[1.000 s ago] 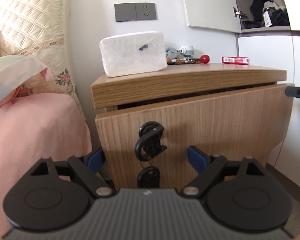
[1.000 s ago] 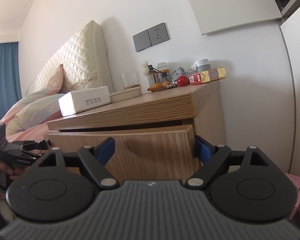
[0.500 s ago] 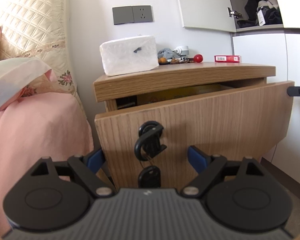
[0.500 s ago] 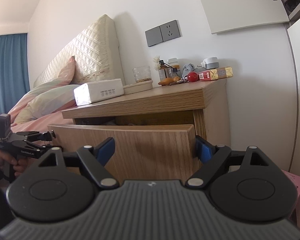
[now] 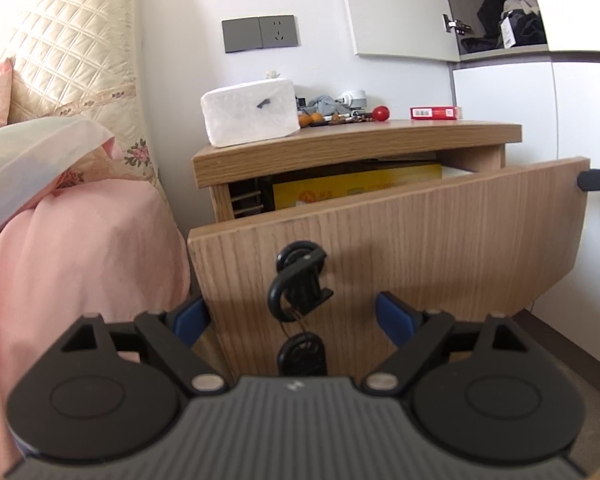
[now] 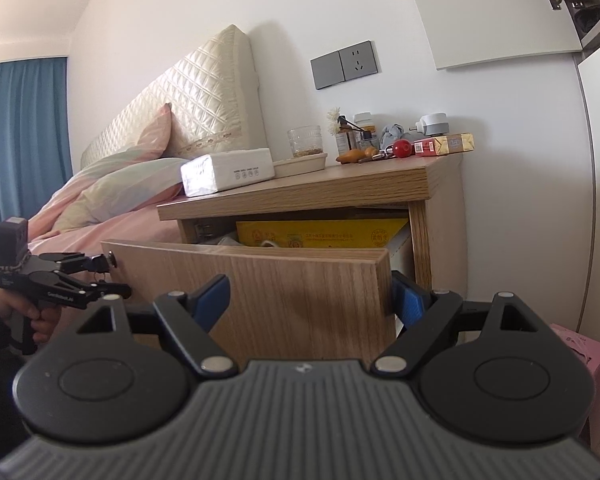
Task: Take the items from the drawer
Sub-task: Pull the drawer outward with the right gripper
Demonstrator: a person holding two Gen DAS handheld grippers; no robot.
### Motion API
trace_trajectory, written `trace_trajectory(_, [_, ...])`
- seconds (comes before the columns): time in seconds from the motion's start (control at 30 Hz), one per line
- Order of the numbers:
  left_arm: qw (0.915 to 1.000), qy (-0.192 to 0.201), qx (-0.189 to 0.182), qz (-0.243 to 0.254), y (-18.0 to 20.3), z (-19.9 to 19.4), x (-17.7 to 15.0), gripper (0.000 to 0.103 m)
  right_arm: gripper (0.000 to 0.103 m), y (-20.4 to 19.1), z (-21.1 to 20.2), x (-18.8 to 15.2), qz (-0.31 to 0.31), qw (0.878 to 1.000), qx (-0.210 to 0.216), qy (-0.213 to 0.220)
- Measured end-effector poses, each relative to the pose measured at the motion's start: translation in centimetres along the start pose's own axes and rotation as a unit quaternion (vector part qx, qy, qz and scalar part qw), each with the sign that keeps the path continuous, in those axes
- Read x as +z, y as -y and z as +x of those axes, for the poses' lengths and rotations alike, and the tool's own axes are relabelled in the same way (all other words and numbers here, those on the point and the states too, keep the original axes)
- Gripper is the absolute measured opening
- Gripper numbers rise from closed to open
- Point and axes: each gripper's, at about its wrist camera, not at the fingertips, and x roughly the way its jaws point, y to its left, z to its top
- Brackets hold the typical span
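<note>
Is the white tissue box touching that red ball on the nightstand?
Apart. The left wrist view shows the tissue box and red ball separated by small clutter.

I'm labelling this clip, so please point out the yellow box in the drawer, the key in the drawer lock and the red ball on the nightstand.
yellow box (image 6: 320, 234): right wrist view, on its front face.
key (image 5: 300, 280): left wrist view, on its black head.
red ball (image 5: 381, 113): left wrist view, at its centre.
</note>
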Motion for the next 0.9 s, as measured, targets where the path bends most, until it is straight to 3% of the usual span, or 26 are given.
trace_trajectory(0.9, [0.9993,0.003,-0.003,-0.037,1.7,-6.9,-2.3,0.098,0.087,-4.5,-5.9,-1.3,0.008,1.000,0.002,-0.017])
